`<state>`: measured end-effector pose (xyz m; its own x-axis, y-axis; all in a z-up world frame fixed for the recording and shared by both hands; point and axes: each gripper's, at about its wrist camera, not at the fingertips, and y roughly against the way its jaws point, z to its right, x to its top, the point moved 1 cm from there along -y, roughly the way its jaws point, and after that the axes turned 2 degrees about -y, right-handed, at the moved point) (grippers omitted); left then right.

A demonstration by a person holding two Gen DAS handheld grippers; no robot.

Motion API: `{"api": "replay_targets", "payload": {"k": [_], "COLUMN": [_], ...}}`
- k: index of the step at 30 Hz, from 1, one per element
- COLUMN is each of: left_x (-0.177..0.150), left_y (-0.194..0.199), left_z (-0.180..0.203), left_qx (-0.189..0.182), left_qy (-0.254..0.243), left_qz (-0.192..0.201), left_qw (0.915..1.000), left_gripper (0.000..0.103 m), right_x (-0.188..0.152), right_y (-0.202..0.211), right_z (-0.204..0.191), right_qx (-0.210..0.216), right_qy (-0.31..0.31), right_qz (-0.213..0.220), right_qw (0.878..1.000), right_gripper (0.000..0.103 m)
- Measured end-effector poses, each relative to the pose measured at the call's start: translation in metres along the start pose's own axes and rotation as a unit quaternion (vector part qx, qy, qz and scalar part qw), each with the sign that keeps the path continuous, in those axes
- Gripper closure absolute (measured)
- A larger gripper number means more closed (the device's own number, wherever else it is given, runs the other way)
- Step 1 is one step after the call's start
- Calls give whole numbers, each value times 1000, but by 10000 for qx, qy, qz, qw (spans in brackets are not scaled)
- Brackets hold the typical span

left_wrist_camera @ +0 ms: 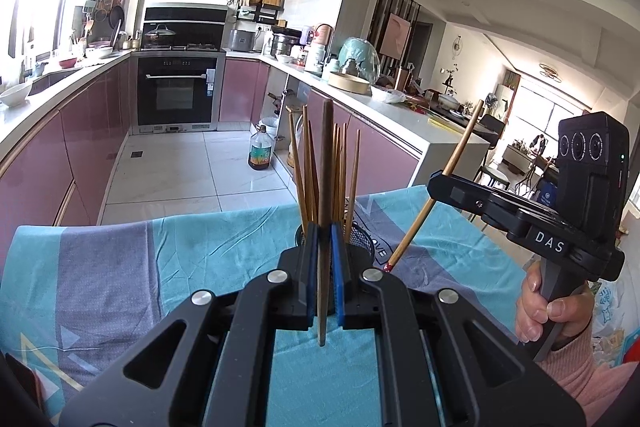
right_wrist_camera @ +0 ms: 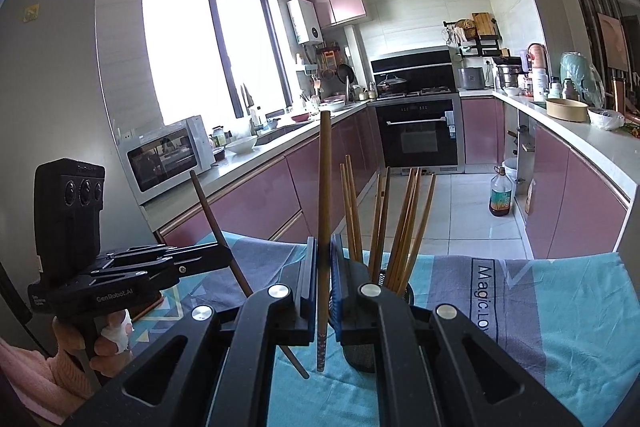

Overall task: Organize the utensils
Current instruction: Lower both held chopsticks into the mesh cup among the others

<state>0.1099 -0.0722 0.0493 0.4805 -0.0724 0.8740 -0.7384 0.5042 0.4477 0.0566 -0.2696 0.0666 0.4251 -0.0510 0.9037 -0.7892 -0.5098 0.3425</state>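
We are holding one chopstick in each claw above a blue and grey cloth [left_wrist_camera: 192,251]. In the left wrist view, the left gripper [left_wrist_camera: 324,251] is clamping narrow on a dark chopstick [left_wrist_camera: 326,163] standing nearly upright at the centre of the frame, its lower end hanging just over the cloth. Right behind it, a black mesh holder [left_wrist_camera: 366,245] is carrying a bunch of wooden chopsticks [left_wrist_camera: 310,167] that are fanning upward. In the right half of that frame, the right gripper [left_wrist_camera: 438,183] is pinching a lighter chopstick [left_wrist_camera: 432,203] that is leaning up to the right, its red-marked tip sitting close to the cloth. In the right wrist view this lighter chopstick is rising upright through the middle of the frame, the holder sitting just right of it, while the left gripper is showing at the lower left with its dark stick tilted. A pink-sleeved hand [left_wrist_camera: 548,311] is gripping the handle at lower right of the left wrist view.
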Motion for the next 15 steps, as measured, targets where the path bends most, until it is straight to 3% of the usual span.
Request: {"api": "replay_targets", "payload": {"k": [15], "left_x": [17], "left_y": [19], "left_z": [16], "left_qx": [-93], "left_qy": [-245], "left_qz": [379], "left_qw": [9989], "left_gripper": [96], "right_x": [15], "right_y": [3], "right_z": [4], "right_qx": [-11], "right_qy": [85], "right_qz": [206], "right_qw": [9998], "right_gripper": [98]}}
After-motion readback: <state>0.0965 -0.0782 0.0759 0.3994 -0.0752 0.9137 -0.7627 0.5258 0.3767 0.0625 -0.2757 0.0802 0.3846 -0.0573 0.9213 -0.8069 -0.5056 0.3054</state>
